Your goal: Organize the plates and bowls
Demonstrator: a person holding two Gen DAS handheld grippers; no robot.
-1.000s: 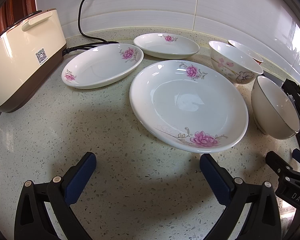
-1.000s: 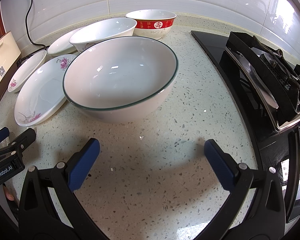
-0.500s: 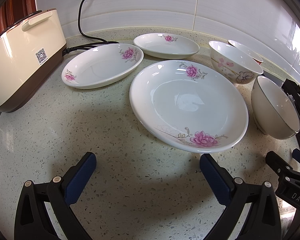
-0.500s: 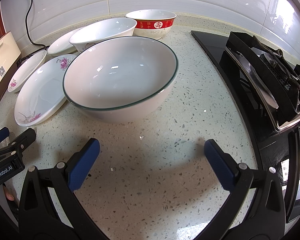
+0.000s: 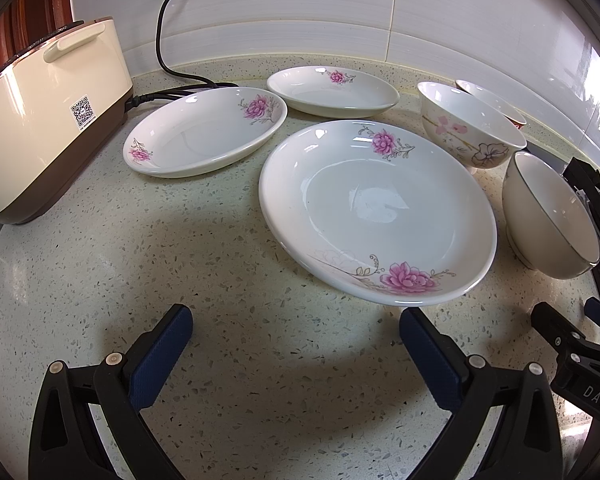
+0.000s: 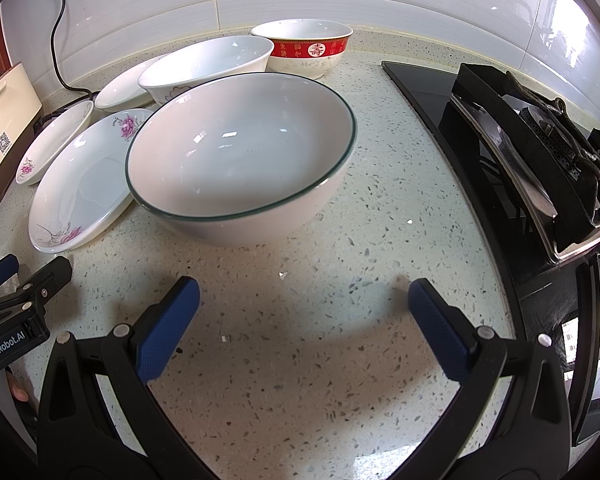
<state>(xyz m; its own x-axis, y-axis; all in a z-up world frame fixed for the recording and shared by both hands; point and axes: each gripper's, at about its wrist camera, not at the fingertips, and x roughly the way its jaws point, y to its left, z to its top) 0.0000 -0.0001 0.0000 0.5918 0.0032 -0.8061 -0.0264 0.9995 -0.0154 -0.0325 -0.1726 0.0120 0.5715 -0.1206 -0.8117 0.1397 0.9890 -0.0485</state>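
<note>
- Nothing has shifted over the last second: left gripper (image 5: pixel 296 338) hangs spread and empty, the largest flowered plate (image 5: pixel 376 210) just ahead of its right finger.
- Right gripper (image 6: pixel 304 306), likewise spread, faces the green-rimmed bowl (image 6: pixel 240 160); sorting apparently not yet begun.

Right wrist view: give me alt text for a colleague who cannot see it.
The open right gripper hovers over a speckled stone counter, empty, facing a large white green-rimmed bowl. White pink-flowered plates lie to the left of that bowl, a red-banded bowl stands behind it, and a black gas hob is to the right.
</note>
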